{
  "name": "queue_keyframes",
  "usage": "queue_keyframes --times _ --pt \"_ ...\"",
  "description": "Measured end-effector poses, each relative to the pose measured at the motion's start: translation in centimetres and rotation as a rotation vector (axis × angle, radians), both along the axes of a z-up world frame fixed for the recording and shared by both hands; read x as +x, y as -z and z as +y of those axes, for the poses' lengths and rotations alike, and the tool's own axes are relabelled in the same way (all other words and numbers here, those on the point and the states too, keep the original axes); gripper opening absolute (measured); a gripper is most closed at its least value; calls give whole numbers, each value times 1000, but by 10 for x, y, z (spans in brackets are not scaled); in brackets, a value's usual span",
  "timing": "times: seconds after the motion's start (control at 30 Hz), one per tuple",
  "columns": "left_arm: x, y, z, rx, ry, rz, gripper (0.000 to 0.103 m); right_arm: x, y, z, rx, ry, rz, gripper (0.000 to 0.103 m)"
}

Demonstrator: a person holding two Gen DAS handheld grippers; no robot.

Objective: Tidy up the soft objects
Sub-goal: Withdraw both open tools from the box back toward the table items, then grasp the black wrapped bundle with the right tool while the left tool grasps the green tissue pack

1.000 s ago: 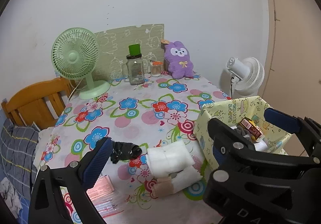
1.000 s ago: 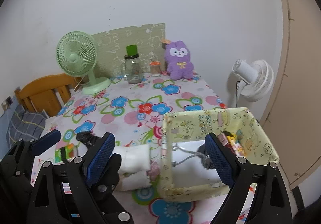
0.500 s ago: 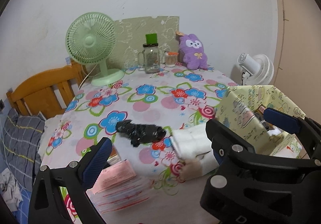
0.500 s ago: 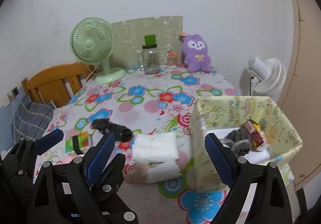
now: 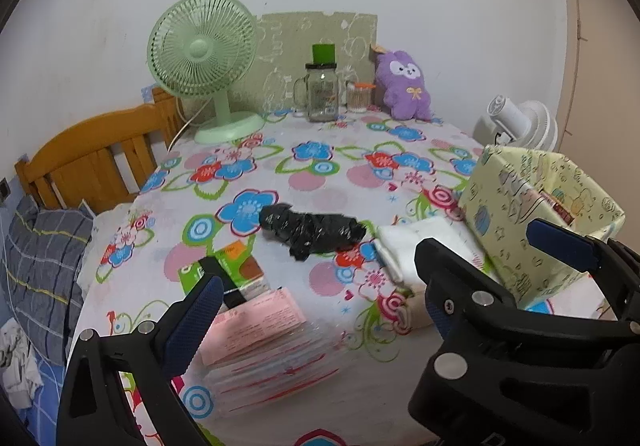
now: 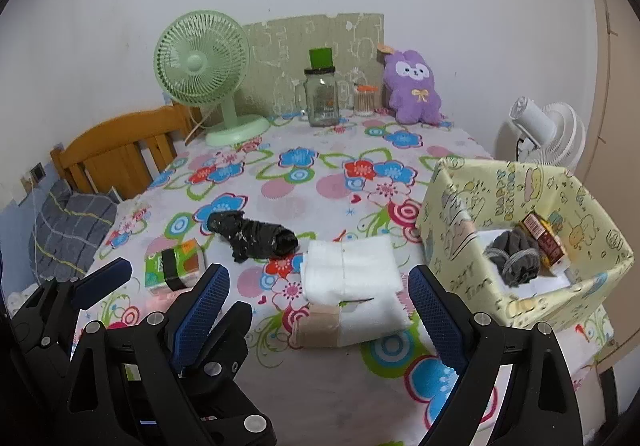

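hand-held grippers side by side, right hand-held gripper (image 6: 316,310) (jaws wide) over white foam pad (image 6: 352,274)

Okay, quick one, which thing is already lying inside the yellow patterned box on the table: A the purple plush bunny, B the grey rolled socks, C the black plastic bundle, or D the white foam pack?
B: the right wrist view shows the grey rolled socks lying inside the yellow patterned box beside a small packet, apart from everything else on the floral tablecloth.
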State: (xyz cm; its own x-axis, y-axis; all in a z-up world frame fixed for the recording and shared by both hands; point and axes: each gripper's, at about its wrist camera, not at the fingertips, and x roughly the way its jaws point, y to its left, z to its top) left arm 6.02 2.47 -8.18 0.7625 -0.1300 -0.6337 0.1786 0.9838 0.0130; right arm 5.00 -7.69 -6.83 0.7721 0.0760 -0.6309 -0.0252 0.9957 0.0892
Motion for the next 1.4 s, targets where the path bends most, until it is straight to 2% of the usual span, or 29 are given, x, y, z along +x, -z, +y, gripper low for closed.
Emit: queue_keyframes --times 0.47,0.9,1.1,1.3,1.4 --pt "33 22 33 -27 -102 60 102 27 21 8 13 44 40 93" --pt "63 36 54 -2 -190 95 102 57 31 21 0 10 73 91" --pt "73 42 60 0 -202 115 102 72 36 32 -6 -17 90 91" --pt "84 54 60 -1 -184 184 102 86 41 43 -12 -46 106 91" --pt "85 55 61 4 -187 189 97 94 45 48 -22 -63 118 90"
